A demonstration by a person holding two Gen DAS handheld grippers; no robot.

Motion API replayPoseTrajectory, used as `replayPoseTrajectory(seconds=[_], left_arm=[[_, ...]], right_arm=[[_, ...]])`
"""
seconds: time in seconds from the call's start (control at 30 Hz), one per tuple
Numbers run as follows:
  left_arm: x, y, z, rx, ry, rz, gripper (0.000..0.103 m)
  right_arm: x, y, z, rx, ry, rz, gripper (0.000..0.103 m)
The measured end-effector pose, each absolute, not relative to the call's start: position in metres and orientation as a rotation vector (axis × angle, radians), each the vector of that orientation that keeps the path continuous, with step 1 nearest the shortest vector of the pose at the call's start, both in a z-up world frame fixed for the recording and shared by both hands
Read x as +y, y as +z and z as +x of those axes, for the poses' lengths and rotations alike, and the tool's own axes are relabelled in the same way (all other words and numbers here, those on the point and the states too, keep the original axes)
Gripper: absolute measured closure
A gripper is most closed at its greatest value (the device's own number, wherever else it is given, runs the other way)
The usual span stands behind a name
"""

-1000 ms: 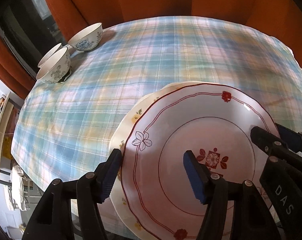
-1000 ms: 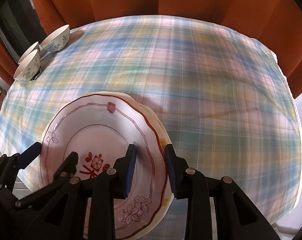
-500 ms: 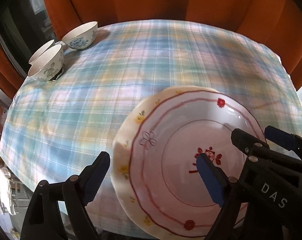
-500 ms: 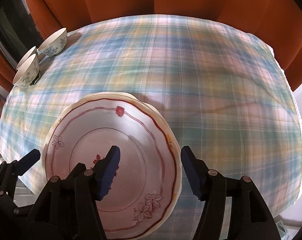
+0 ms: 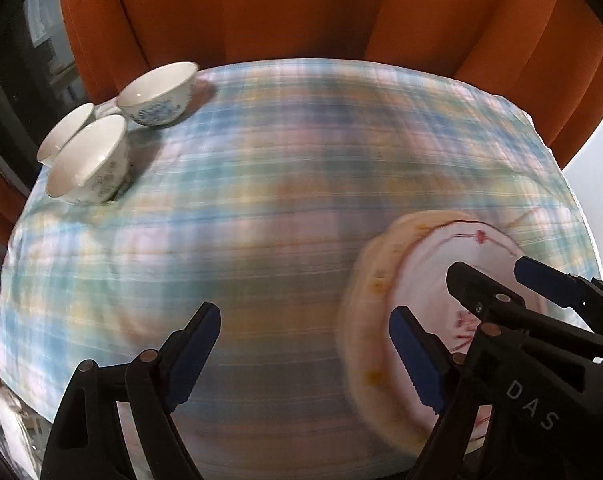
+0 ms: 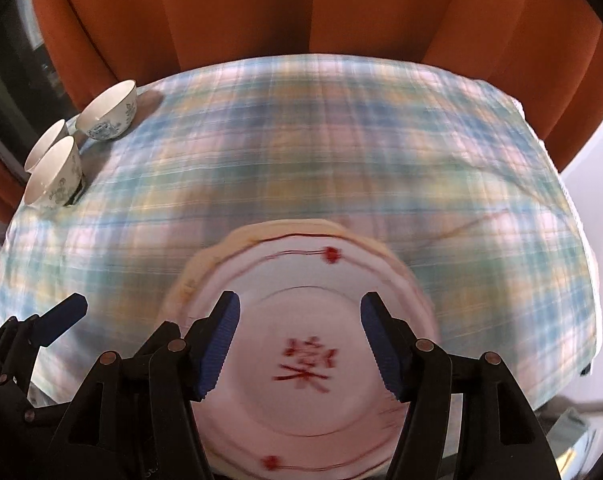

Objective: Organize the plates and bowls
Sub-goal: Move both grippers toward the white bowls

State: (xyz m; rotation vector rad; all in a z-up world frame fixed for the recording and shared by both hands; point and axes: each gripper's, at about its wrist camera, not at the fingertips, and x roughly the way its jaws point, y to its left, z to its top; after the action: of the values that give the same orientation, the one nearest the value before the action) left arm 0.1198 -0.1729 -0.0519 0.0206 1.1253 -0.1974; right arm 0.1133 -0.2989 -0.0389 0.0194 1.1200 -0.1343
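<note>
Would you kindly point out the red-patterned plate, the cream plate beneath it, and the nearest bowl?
Red-patterned plate (image 6: 307, 364): right wrist view, on its red centre motif.
Cream plate (image 6: 205, 268): right wrist view, on its exposed upper-left rim.
Nearest bowl (image 5: 86, 160): left wrist view, on its white inside.

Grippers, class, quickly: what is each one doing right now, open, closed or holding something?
Left gripper: jaws closing slightly but wide apart, holding nothing, only tablecloth between them.
Right gripper: open, holding nothing, above the red-patterned plate.
</note>
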Motion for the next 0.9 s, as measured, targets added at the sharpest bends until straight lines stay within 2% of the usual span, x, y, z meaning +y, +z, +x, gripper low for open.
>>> replayPoseTrajectory(seconds=[0.2,0.47,0.7,0.8,0.87,0.9], left_arm=[[-0.116,-0.051,0.127,1.115,-0.204,0.035,0.016],[-0.042,-0.06,0.133,1.13,-0.281,0.002,0.015],[-0.005,-0.065,0.129,1.183,-0.321,0.025,0.015],[0.005,-0.066,0.131,1.182,-0.319,0.035,0.015],[0.012,-0.067,0.134,1.179,-0.307,0.04,0.015],[0.015,-0.068,0.137,1.18,-0.306,0.031,0.015]], right_arm=[[-0.243,-0.04,0.122,1.108,-0.166,0.03,0.035],[-0.163,-0.045,0.13,1.086,-0.188,0.061,0.026],[-0.109,-0.057,0.129,1.125,-0.118,0.125,0.026],[-0.096,-0.059,0.127,1.14,-0.138,0.13,0.018],[-0.086,-0.061,0.129,1.149,-0.139,0.123,0.004],[-0.082,-0.062,0.13,1.152,-0.13,0.122,0.004]])
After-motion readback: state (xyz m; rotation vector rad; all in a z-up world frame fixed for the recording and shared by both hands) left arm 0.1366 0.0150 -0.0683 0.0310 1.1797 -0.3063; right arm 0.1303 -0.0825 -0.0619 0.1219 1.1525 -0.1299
